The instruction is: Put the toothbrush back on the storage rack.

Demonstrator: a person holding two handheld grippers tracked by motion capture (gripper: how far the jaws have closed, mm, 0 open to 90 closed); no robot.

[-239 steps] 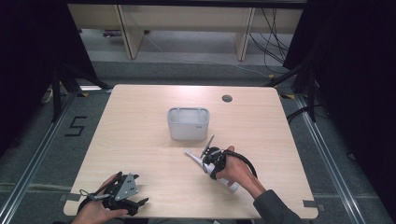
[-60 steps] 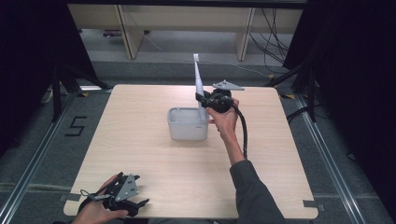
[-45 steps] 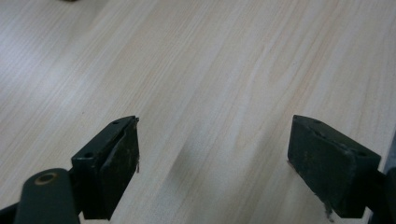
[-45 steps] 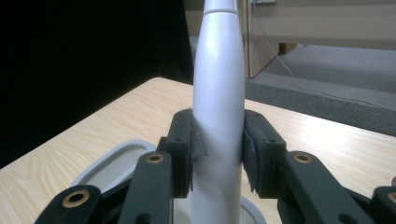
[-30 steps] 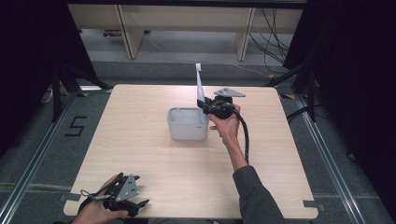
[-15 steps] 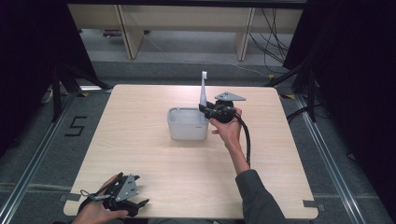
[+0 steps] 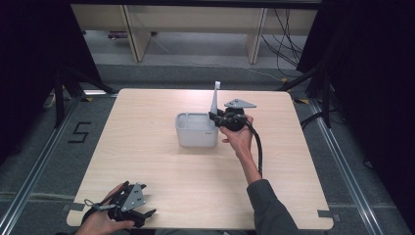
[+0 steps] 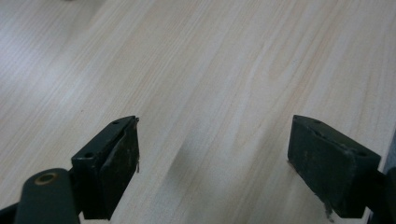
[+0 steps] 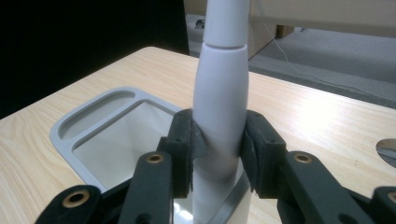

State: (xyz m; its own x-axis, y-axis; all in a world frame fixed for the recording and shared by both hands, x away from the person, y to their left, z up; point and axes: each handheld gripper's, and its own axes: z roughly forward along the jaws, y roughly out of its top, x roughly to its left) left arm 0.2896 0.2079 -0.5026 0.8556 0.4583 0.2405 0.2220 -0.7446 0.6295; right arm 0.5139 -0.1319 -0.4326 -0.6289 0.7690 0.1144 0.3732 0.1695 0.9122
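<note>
A grey two-compartment container [image 7: 188, 119] stands mid-table, and its rim [image 9: 70, 135] is close under the right gripper view. My right gripper [image 7: 214, 119] is at the container's right side, shut on a long white tapered tool [image 7: 215, 98]. The tool [image 9: 222, 107] stands nearly upright between the pads [image 9: 184, 144], and its lower end dips at the container's near edge. Whether it touches the bottom I cannot tell. My left gripper [image 7: 147, 214] rests at the table's front left corner in a hand. In its own view the left gripper [image 8: 212, 158] is open over bare wood.
The light wooden table [image 7: 161, 171] has a round hole [image 9: 387, 148] near its back edge, right of the container. Dark curtains flank the table, and shelving legs and cables lie on the floor beyond it.
The right gripper has carried the white tool from the front of the table up over the container. In the last second it sank and shifted a little right. The left gripper stayed still.
</note>
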